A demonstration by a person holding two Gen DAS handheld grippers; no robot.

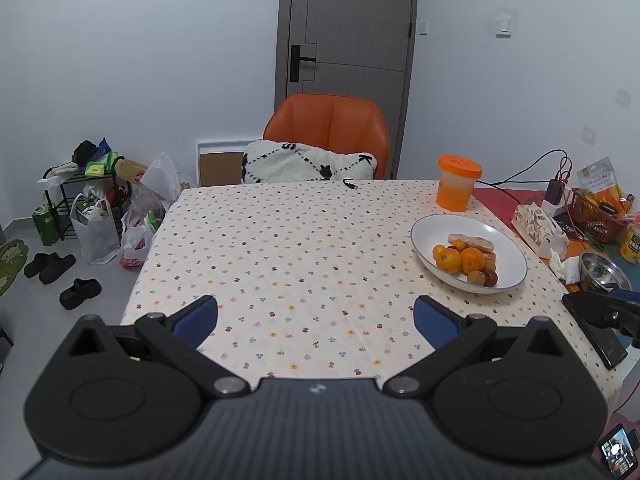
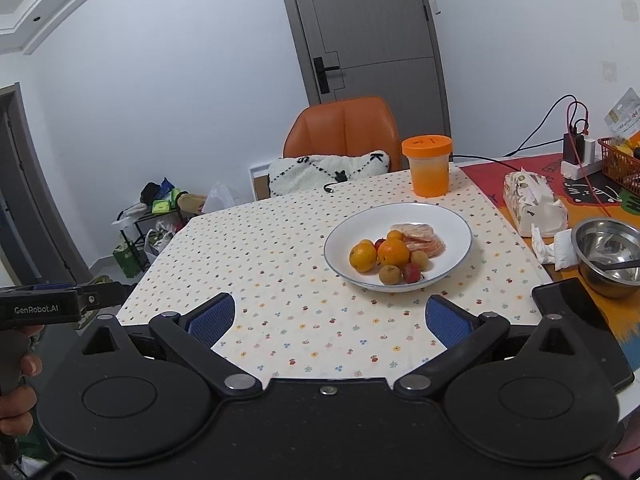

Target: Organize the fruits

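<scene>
A white plate (image 1: 504, 236) (image 2: 448, 220) on the flowered tablecloth holds oranges (image 1: 472, 259) (image 2: 394, 253), peeled orange segments (image 2: 418, 232), small tan fruits (image 2: 390, 275) and a red lychee (image 2: 412, 273). My left gripper (image 1: 316, 318) hovers open over the bare cloth, left of and nearer than the plate. Also open with nothing between its fingers, my right gripper (image 2: 330, 318) sits just short of the plate's near rim. The right gripper's body shows at the left view's right edge (image 1: 604, 312).
An orange lidded cup (image 1: 458, 182) (image 2: 430, 166) stands behind the plate. A tissue pack (image 2: 534, 204), steel bowl (image 2: 612, 254), red basket (image 1: 596, 216) and charger cables crowd the right side. An orange chair (image 1: 332, 136) with a pillow faces the far edge. Bags and shoes lie on the floor at left.
</scene>
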